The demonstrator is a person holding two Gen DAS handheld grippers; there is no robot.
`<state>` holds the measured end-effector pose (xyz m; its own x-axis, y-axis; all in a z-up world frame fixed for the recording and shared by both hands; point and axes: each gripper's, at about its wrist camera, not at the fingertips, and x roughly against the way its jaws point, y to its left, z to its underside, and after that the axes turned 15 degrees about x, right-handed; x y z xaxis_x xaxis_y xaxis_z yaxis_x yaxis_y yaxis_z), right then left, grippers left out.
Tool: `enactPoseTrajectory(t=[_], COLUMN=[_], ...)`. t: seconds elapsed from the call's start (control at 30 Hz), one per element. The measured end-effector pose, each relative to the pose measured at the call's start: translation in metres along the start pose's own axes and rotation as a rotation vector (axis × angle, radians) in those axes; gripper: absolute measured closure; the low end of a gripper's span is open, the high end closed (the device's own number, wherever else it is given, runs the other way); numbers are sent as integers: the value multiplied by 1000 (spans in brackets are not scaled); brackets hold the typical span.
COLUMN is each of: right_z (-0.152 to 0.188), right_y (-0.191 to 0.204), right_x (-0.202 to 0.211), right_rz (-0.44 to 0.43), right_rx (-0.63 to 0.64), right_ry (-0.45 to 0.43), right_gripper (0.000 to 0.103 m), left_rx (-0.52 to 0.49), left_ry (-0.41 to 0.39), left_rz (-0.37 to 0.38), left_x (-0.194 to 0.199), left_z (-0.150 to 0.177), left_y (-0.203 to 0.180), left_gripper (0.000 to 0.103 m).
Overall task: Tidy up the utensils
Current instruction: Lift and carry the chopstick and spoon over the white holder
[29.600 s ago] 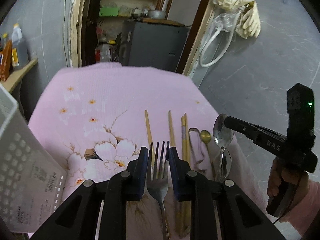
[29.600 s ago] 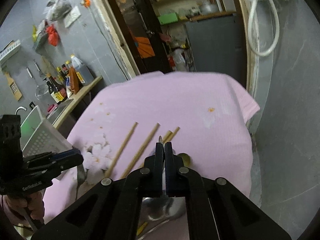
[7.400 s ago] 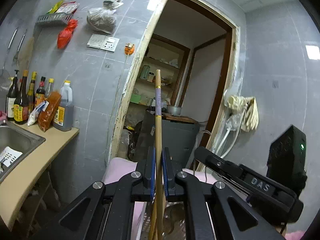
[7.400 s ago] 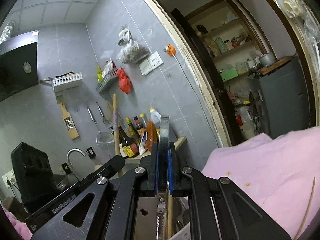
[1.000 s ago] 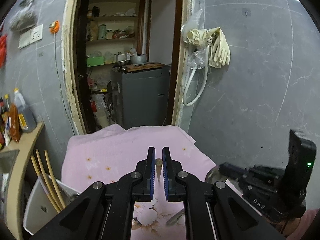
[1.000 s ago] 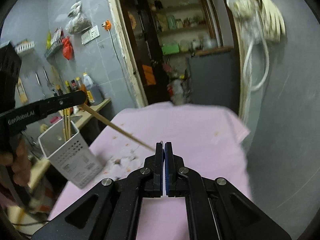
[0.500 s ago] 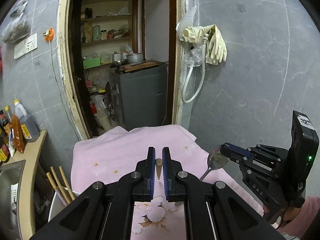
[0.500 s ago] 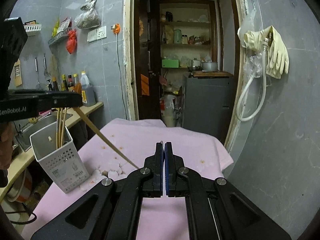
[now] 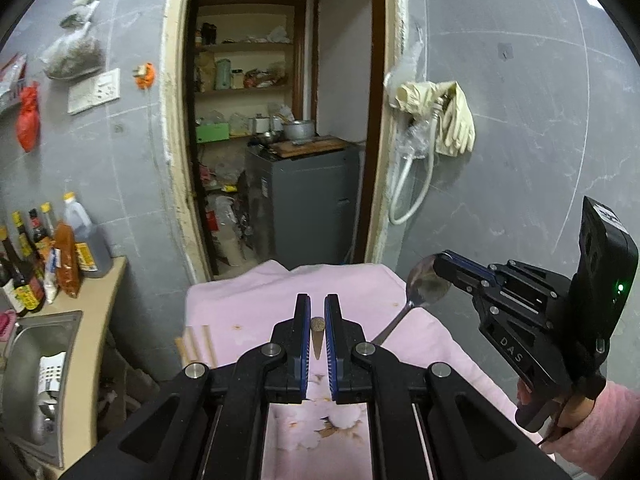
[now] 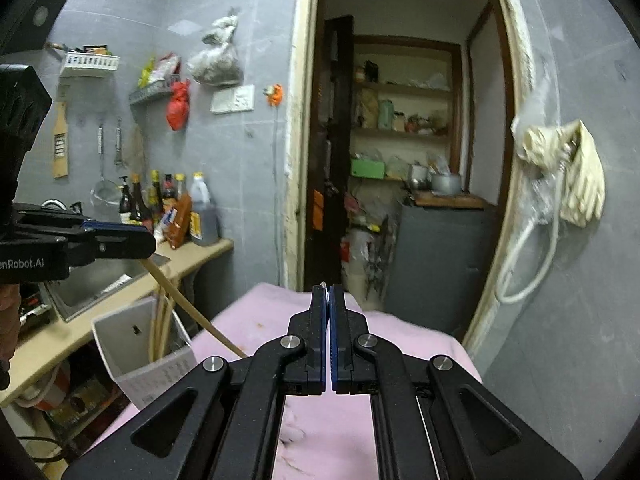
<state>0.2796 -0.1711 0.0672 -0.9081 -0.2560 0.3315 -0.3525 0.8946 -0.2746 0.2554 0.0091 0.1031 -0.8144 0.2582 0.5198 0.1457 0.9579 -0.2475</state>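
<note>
My left gripper (image 9: pixel 317 312) is shut on a wooden chopstick (image 9: pixel 317 336), seen end-on between its pads. In the right wrist view the left gripper (image 10: pixel 136 242) holds that chopstick (image 10: pixel 192 312) slanting down over the pink cloth beside the white utensil holder (image 10: pixel 136 344), which has several chopsticks in it. My right gripper (image 10: pixel 329 300) is shut on a metal spoon; from its own view only a thin edge shows. In the left wrist view the right gripper (image 9: pixel 440 266) grips the spoon (image 9: pixel 426 284) by the bowl, its handle hanging down toward the cloth.
A pink flowered cloth (image 9: pixel 256 300) covers the table. At the left are a counter with a steel sink (image 9: pixel 32 356) and sauce bottles (image 10: pixel 168 204). Behind stands an open doorway with a grey cabinet (image 9: pixel 304 196). Rubber gloves (image 9: pixel 444 120) hang on the right wall.
Both grippers have risen and tilted up. The spoon in the right gripper is higher. The chopstick's lower end has come closer to the utensil holder.
</note>
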Motion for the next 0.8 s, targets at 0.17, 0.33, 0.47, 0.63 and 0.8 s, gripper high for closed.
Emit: enactPoseTrajectory(t=[0.17, 0.33, 0.47, 0.63, 0.8], right_z=[-32, -58, -77, -93, -99], right_y=[27, 55, 76, 100, 113], right_x=[2, 2, 3, -2, -3], right_rz=[-33, -67, -93, -117, -117], right_rx=[27, 57, 92, 134, 184], right_ry=[-55, -105, -135, -149, -139], right_gripper=[101, 101, 101, 101, 101], left_rx=[16, 24, 31, 60, 92], left_ry=[-49, -91, -106, -104, -96], left_rz=[-36, -75, -102, -103, -74], left_x=[27, 50, 65, 69, 71], left_z=[-9, -14, -13, -8, -6], left_y=[21, 43, 62, 78, 89], left_gripper=[96, 96, 96, 96, 96])
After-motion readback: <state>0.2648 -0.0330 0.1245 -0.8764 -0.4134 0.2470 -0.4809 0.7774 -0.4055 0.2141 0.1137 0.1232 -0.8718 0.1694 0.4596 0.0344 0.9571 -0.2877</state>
